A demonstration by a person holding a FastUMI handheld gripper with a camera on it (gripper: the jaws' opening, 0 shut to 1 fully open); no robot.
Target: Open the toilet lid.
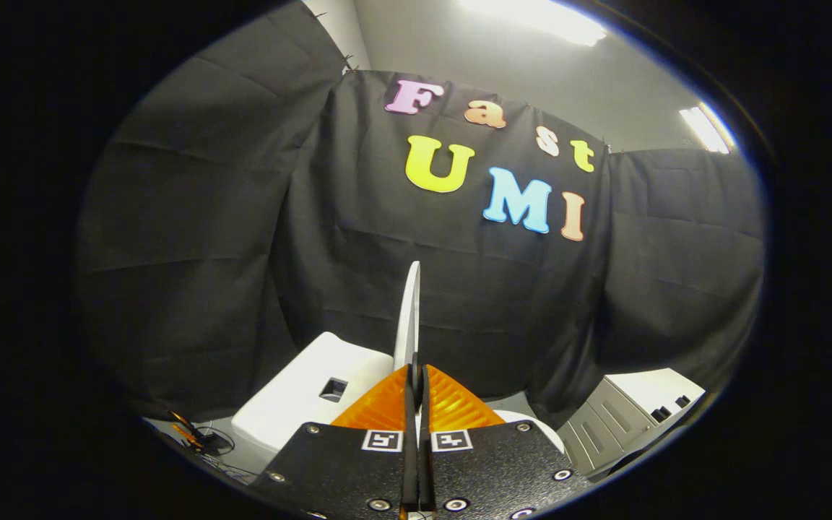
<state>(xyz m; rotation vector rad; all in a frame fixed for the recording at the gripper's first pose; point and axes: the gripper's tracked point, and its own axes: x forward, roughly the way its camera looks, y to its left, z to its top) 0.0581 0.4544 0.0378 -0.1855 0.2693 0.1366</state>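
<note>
Your tool has its two orange fingers pinched together on the thin white toilet lid, which you see edge-on as a narrow blade rising from between the fingertips and up against the black cloth wall. Both pads look pressed on its rim, so call it clamped on the lid. The lid stands near upright; that fits a lift well along, with the grip on the front edge so you can swing it about the hinge at the back. Judged from the angle, little travel is left.

The white cistern sits just to the left of the fingers, a dark square opening on its top. A curve of white bowl rim peeks out right of the fingers. A grey cabinet stands well off to the right; orange-and-black cables lie on the floor at far left.

Hidden: the hinge, the seat and most of the bowl are behind the tool body. The exact contact patch on the lid is too narrow to make out.
</note>
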